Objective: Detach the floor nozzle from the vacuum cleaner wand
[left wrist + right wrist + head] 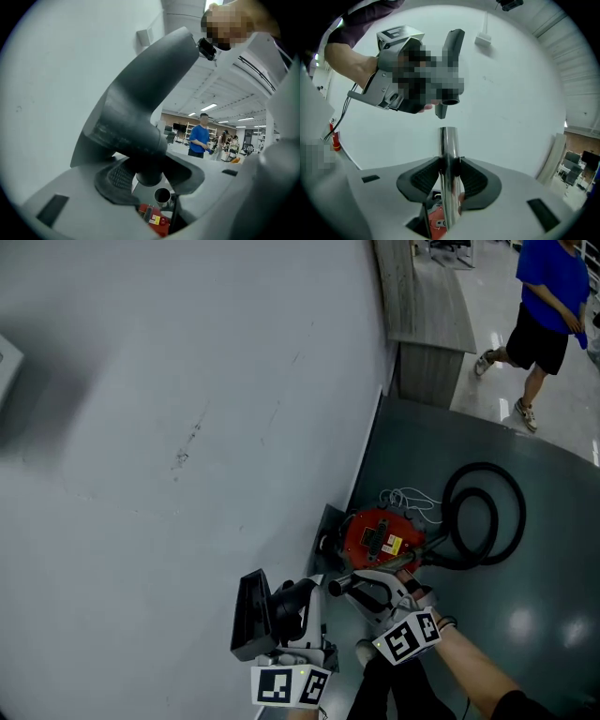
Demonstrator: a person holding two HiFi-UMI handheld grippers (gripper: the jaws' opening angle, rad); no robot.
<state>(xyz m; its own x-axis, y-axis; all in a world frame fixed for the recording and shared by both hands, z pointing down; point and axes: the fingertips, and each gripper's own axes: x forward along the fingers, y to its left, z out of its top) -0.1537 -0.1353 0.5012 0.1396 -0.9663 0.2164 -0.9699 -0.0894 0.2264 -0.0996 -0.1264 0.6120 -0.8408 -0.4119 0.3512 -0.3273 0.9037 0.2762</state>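
The black floor nozzle hangs by the white wall, with my left gripper shut on its neck. In the left gripper view the dark grey nozzle neck fills the space between the pads of my left gripper. My right gripper is shut on the chrome wand, which stands upright. The wand's open end is apart from the nozzle, with a small gap between them. My right gripper sits just right of the nozzle in the head view.
The red vacuum cleaner body lies on the dark floor below the grippers, with its black hose looped to the right and a white cable beside it. A white wall fills the left. A person in blue walks at the far top right.
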